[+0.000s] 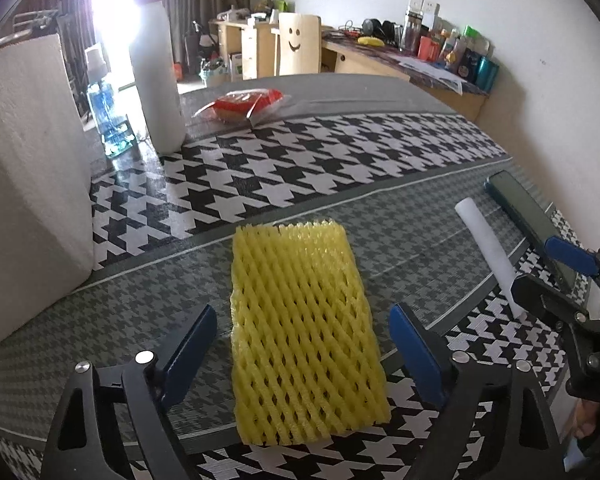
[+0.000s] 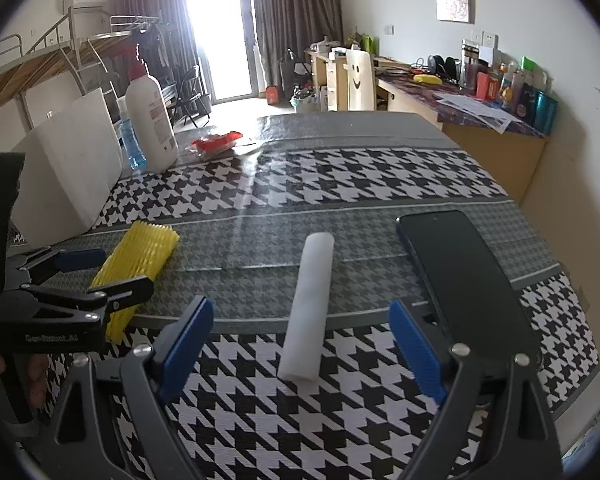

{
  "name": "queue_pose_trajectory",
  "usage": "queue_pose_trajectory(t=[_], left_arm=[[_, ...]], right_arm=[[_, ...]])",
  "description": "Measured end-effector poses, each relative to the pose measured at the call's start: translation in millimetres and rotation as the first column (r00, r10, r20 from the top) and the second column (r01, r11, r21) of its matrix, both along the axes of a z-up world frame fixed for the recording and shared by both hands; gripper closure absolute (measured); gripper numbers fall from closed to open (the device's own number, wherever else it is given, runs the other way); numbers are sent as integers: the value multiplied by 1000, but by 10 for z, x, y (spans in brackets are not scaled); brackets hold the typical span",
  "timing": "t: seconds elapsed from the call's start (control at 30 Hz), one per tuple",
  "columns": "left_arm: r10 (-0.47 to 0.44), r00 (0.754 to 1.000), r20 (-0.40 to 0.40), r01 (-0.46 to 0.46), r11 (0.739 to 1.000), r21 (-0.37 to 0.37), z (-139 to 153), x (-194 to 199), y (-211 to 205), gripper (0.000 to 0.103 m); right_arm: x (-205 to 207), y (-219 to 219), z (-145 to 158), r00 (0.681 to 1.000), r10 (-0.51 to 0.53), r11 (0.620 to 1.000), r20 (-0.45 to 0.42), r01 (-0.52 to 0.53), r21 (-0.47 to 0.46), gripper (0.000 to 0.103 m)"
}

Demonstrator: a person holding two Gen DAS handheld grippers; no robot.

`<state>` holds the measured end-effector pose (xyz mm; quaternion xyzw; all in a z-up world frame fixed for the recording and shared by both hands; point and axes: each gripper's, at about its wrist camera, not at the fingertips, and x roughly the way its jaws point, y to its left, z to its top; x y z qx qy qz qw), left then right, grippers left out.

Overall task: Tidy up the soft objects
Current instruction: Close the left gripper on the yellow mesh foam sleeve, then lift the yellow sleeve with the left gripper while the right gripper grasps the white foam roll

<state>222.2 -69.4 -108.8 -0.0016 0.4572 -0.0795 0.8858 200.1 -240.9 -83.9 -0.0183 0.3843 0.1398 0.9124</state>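
A yellow foam net sleeve (image 1: 304,328) lies flat on the houndstooth tablecloth, between the open fingers of my left gripper (image 1: 304,356), which is empty. It also shows in the right wrist view (image 2: 140,264), partly behind the left gripper (image 2: 88,276). A white foam roll (image 2: 308,308) lies lengthwise between the open fingers of my right gripper (image 2: 300,352), which is empty. The roll also shows at the right of the left wrist view (image 1: 488,252), beside the right gripper (image 1: 552,276).
A dark phone (image 2: 464,276) lies right of the white roll. A white foam block (image 1: 28,184) stands at the left. A white pump bottle (image 1: 156,72), a blue bottle (image 1: 108,116) and a red packet (image 1: 244,106) sit further back. The table's right edge (image 2: 596,380) is close.
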Motion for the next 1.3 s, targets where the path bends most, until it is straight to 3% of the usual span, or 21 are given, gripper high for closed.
queue_pose_trajectory(t=[0.2,0.43,0.57,0.63,0.73,0.9,1.07,1.3], left_arm=[[-4,1000,24,3,999,39,2,-17,-11,30],[-22,998,53,18,997,70,13,-33,-35,63],[-41,996,78,36,997,65,41,-57,-44,73],[-50,994,99,46,998,48,92,-76,-41,86],[-56,993,100,52,998,41,106,-86,-31,87],[-69,992,106,65,997,37,119,-106,-43,90],[-72,992,101,70,997,19,125,-114,-31,91],[-80,991,105,78,997,19,127,-145,-33,91]], right_arm=[[27,-8,-53,1000,1,1000,-19,-1,-7,11],[39,24,-85,999,11,1000,-31,-11,-13,11],[34,49,-97,999,18,1000,-31,-19,-21,11],[32,56,-91,999,20,1000,-25,-21,-23,11],[35,64,-89,999,21,999,-27,-21,-24,12],[62,46,-122,998,19,999,-58,-20,-25,39],[89,52,-193,996,13,999,-88,-17,-47,59],[92,91,-206,995,-3,996,-98,-6,-93,67]])
